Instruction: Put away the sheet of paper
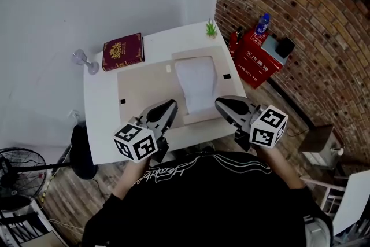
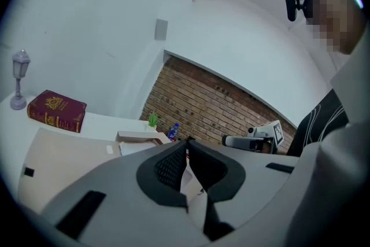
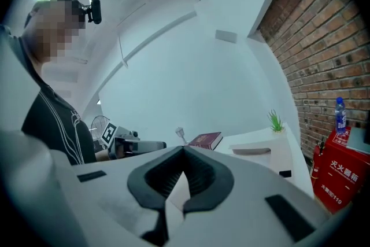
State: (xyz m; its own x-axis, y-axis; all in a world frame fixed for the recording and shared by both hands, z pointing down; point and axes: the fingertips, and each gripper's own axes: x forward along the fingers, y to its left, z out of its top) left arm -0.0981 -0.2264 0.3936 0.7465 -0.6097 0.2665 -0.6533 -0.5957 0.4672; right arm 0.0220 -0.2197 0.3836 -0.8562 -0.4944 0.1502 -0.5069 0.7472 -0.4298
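The white sheet of paper (image 1: 198,85) lies in a shallow wooden tray (image 1: 195,55) on the right part of the beige mat (image 1: 144,87). Both grippers are raised over the table's near edge, short of the tray and pointing toward it. My left gripper (image 1: 171,106) is at the tray's near left corner, its jaws shut with nothing between them (image 2: 186,142). My right gripper (image 1: 220,103) hangs at the tray's near right corner; its tips meet (image 3: 184,148) and hold nothing. In the left gripper view the tray (image 2: 139,136) sits just beyond the jaws.
A maroon book (image 1: 122,51) and a small lamp figure (image 1: 84,60) stand at the table's far left, a little green plant (image 1: 211,28) at the far right corner. A red box (image 1: 258,58) with a bottle (image 1: 262,22) sits by the brick wall. A fan (image 1: 14,173) stands on the floor at left.
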